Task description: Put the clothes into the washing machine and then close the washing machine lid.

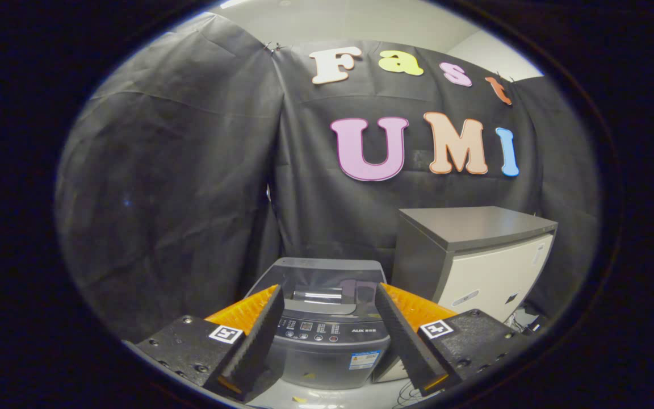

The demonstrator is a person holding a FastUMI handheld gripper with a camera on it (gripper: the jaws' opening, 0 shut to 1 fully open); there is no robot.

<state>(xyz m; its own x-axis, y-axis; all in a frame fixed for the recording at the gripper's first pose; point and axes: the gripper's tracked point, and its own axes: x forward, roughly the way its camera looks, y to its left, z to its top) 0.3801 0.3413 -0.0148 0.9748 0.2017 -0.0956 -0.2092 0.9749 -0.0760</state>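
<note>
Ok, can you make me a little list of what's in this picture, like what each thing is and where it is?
washing machine: grey, ahead of the gripper, seen between its fingers
lid: looks shut, dark and see-through
buttons: in a row along the front of the top
cabinet: grey top, pale front, beside the washing machine
gripper: open, holding nothing
fingers: black pads, orange backs, spread apart
clothes: cannot see any
</note>
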